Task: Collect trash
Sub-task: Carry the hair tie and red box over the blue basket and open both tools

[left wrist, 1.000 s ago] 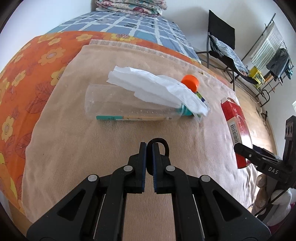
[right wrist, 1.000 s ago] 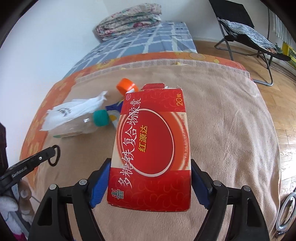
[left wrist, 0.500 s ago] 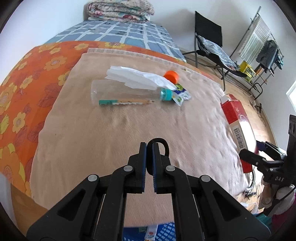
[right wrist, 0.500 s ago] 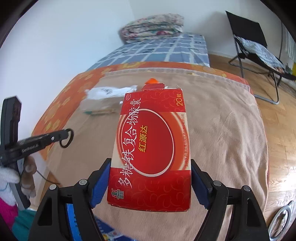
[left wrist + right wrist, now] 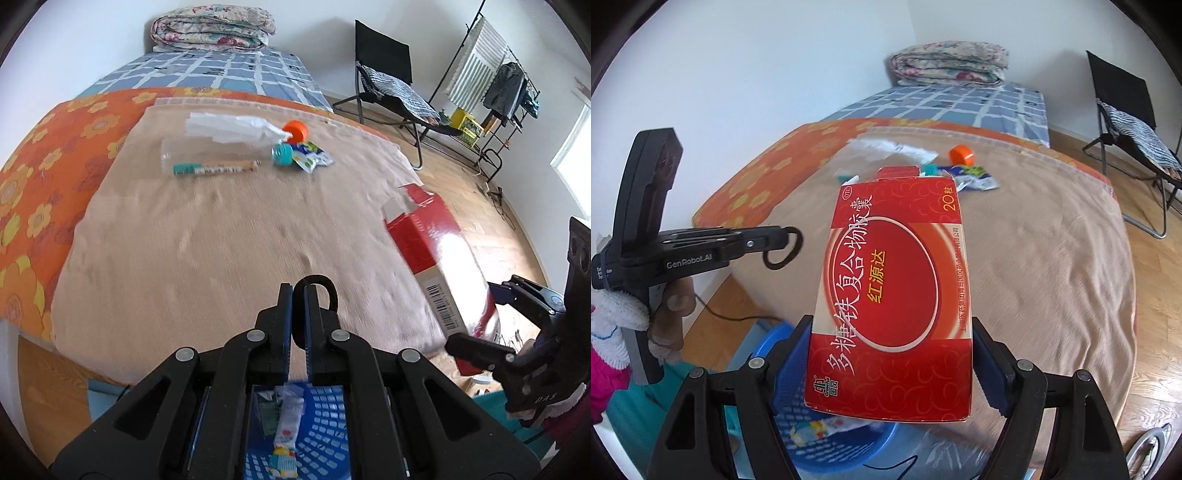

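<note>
**Ana:** Right wrist view first: what has the right gripper [image 5: 890, 365] got?

**Ben:** A red medicine box [image 5: 892, 291] with Chinese lettering and "20" in one corner. Both blue-padded fingers press its long sides, so the jaws are spread to the box's width and clamped on it. Its top flap stands open. The box hangs past the near edge of the bed, above a blue perforated basket [image 5: 798, 417] on the floor.

**Ana:** Anything in the basket?

**Ben:** Some wrappers; from the left wrist view a white packet [image 5: 286, 428] lies inside, partly hidden by the gripper.

**Ana:** And the left gripper [image 5: 297, 295]?

**Ben:** Its fingers are drawn together with only a thin slit between them. A black elastic loop [image 5: 325, 291] curls out from the tips; I cannot tell whether it is pinched or merely fixed there. It hovers over the near edge of the beige blanket [image 5: 221, 240].

**Ana:** What trash lies on the blanket?

**Ben:** At the far end, a clear plastic bottle [image 5: 207, 155] on its side with a teal cap, a white crumpled bag [image 5: 229, 129] draped over it, an orange cap [image 5: 295, 130] just behind, and a blue-green wrapper [image 5: 312, 159] beside the bottle's cap.
</note>
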The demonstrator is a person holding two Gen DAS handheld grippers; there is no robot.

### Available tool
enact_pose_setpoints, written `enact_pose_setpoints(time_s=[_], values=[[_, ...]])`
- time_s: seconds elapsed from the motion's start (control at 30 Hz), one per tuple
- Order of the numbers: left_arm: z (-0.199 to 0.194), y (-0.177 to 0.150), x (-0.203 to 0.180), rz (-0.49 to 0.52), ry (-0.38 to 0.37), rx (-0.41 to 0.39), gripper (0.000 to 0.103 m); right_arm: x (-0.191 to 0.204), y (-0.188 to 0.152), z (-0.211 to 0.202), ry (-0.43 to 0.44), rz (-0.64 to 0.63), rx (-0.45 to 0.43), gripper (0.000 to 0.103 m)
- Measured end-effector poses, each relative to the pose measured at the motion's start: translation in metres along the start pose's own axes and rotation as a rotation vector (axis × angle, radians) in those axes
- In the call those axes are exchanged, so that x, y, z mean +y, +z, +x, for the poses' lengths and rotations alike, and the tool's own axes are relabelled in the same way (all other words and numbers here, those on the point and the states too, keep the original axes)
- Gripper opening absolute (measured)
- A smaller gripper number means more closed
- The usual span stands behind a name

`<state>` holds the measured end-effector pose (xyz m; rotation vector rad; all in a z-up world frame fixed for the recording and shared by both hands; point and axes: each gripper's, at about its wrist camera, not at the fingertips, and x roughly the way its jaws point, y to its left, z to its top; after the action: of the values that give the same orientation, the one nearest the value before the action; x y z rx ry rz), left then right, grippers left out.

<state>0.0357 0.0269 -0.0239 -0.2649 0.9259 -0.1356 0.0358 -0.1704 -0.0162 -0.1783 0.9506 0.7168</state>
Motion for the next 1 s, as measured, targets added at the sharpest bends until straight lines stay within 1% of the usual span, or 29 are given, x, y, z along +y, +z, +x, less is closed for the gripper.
enact_pose_setpoints(time_s=[0.2, 0.37, 0.5, 0.8, 1.0], values=[[0.001, -0.032, -0.001, 0.004, 0.006, 0.043, 0.004, 0.016, -0.026, 0.001, 0.048, -0.023, 0.041, 0.081], [0.007, -0.062, 0.013, -0.026, 0.018, 0.106, 0.004, 0.025, -0.046, 0.004, 0.071, -0.044, 0.065, 0.081], [0.01, -0.082, 0.025, -0.053, 0.032, 0.142, 0.004, 0.035, -0.061, 0.011, 0.09, -0.059, 0.106, 0.081], [0.012, -0.113, 0.038, -0.084, 0.041, 0.195, 0.004, 0.057, -0.076, 0.024, 0.108, -0.108, 0.15, 0.081], [0.01, -0.12, 0.04, -0.084, 0.048, 0.204, 0.004, 0.067, -0.084, 0.034, 0.118, -0.127, 0.179, 0.081]])
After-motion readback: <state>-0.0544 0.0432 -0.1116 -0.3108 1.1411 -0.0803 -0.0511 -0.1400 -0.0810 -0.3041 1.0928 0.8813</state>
